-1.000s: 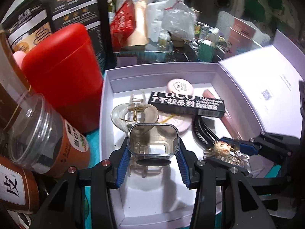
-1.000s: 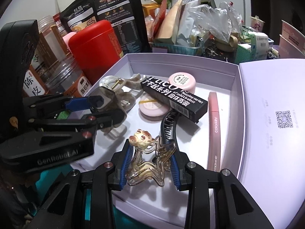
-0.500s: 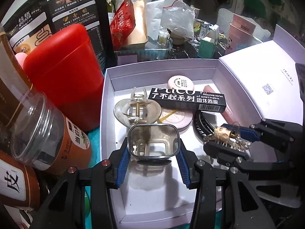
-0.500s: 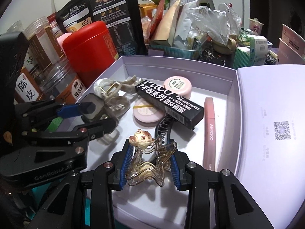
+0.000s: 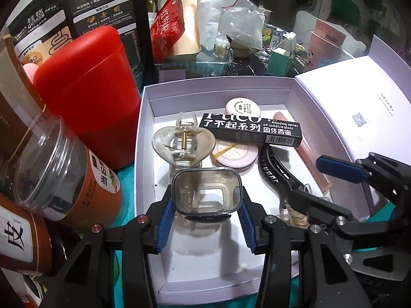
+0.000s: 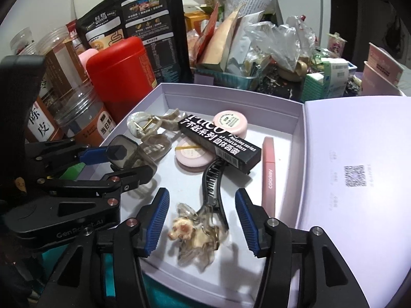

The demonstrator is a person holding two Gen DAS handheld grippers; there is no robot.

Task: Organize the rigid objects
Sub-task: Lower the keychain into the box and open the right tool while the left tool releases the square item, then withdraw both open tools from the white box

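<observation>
the left tool (image 5: 205, 215) pinches a smoky square clip (image 5: 206, 191) over the white box (image 5: 143, 138)'s near left corner. the right tool (image 6: 203, 220) is spread wide, and the puppy clip (image 6: 192, 233) lies between its fingers by the box's near edge, touching a black clip (image 6: 213, 187).

Colours and patterns of the open gift box and its surroundings.

Pale lilac-white box (image 6: 231, 95) and lid (image 6: 359, 141), the lid bearing a dark QR code; black carton (image 6: 221, 145) with white lettering; two pale pink round compacts (image 6: 231, 122), one (image 6: 192, 155) crossed by a yellow band; dusty-pink tube (image 6: 268, 169); black toothed clip (image 6: 213, 187); pearly beige claw clip (image 5: 183, 141) with a gold spring; smoky translucent grey square clip (image 5: 206, 191); clear amber clip with a cream dog figure (image 6: 191, 233); black grippers with ribbed blue pads (image 6: 158, 222); solid red canister (image 6: 120, 77); black printed pouch (image 6: 133, 25); clear jar with orange-brown label (image 5: 64, 177); teal table cover (image 5: 127, 177).
</observation>
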